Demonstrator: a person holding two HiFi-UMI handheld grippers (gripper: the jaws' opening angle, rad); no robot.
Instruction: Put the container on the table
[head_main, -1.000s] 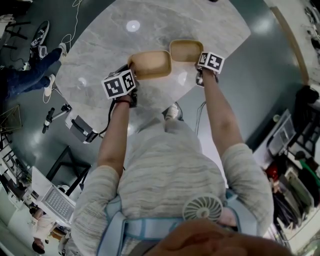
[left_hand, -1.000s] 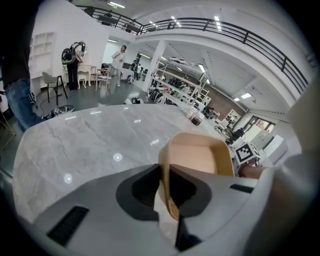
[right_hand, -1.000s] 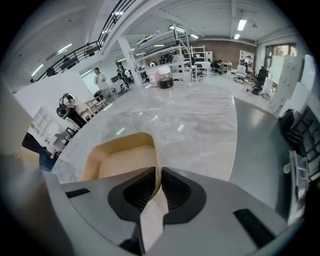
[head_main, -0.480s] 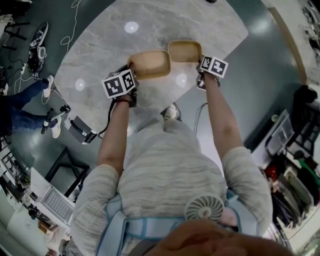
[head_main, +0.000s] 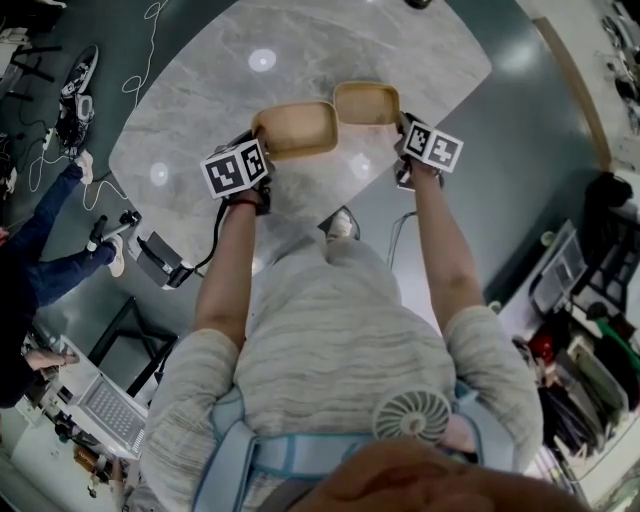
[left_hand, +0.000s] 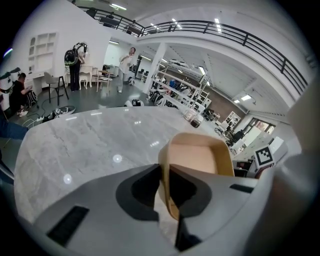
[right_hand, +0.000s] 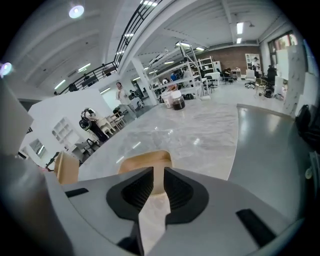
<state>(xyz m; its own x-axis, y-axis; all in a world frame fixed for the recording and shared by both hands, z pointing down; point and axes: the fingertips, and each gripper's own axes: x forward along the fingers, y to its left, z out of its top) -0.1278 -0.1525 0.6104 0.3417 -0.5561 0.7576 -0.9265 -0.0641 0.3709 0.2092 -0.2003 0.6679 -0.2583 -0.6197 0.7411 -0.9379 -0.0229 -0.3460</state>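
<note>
Two tan containers hang at the near edge of the grey marble table (head_main: 230, 70). My left gripper (left_hand: 167, 192) is shut on the near wall of the left container (left_hand: 197, 155), whose open inside faces the camera; the head view shows this left container (head_main: 296, 129) just beyond the left gripper (head_main: 256, 150). The right container (head_main: 366, 102) lies low and flat over the table. My right gripper (right_hand: 158, 181) has its jaws close together on the near rim of the right container (right_hand: 145, 161). The right gripper's marker cube (head_main: 432, 146) sits off the table's edge.
Dark jars (right_hand: 175, 100) stand far across the table. The table's edge (right_hand: 232, 150) runs close on the right, with grey floor beyond. A person's legs (head_main: 40, 260), a stand and cables lie on the floor at left. A laptop (head_main: 108, 408) sits lower left.
The right gripper's marker cube has shifted down and to the right while the right container stayed almost in place. The left gripper and its container have hardly moved. A person on the left walked downward.
</note>
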